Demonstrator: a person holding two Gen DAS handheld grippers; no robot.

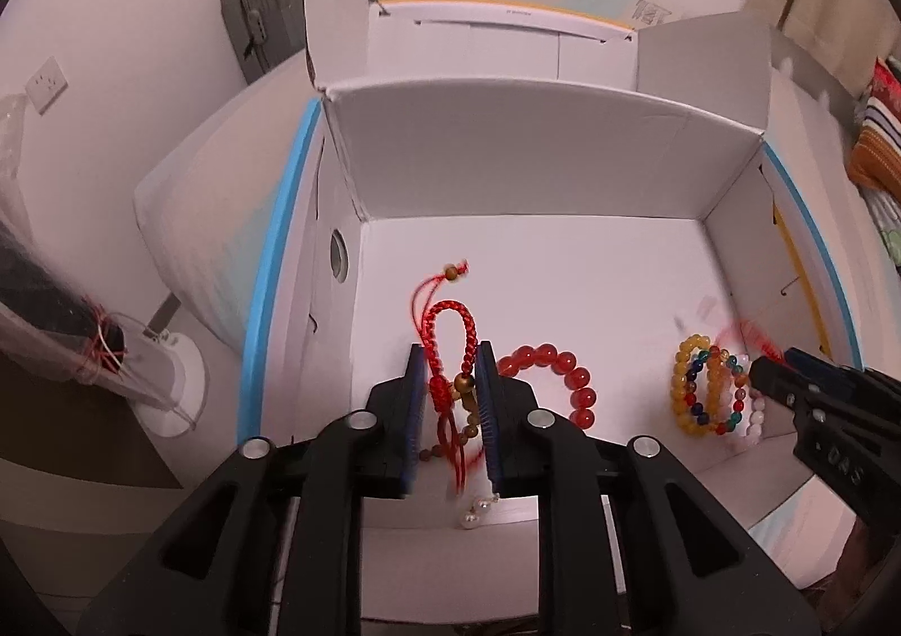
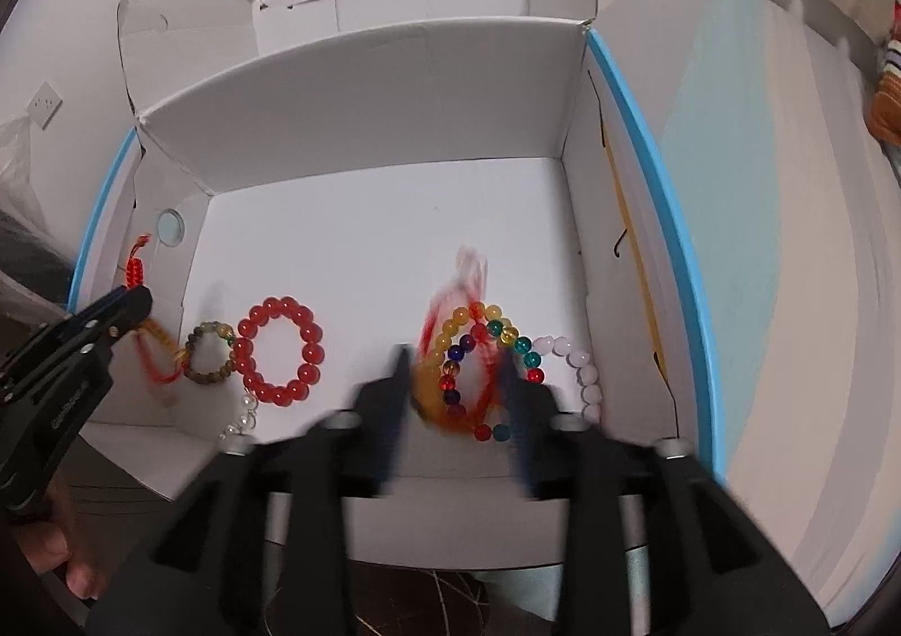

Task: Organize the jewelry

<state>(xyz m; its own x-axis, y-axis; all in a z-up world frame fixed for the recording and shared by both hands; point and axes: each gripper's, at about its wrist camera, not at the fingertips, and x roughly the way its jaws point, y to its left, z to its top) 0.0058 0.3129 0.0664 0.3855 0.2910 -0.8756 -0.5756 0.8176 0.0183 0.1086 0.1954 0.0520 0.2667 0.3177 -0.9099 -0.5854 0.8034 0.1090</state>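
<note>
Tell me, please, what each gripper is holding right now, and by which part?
The left gripper pinches the red braided cord bracelet at its knotted section near the brown bead. The right gripper straddles the multicolored bead bracelet; blur hides whether it grips.

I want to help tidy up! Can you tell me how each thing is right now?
White box: open, flaps up.
Red braided bracelet: between the left gripper's fingers; grip unclear.
Red bead bracelet: lying flat in the box.
Brown bead bracelet: lying beside the red beads.
Colourful bead bracelets: piled together under the right gripper, which is blurred.
Pearl strand: lying near the front edge.
</note>
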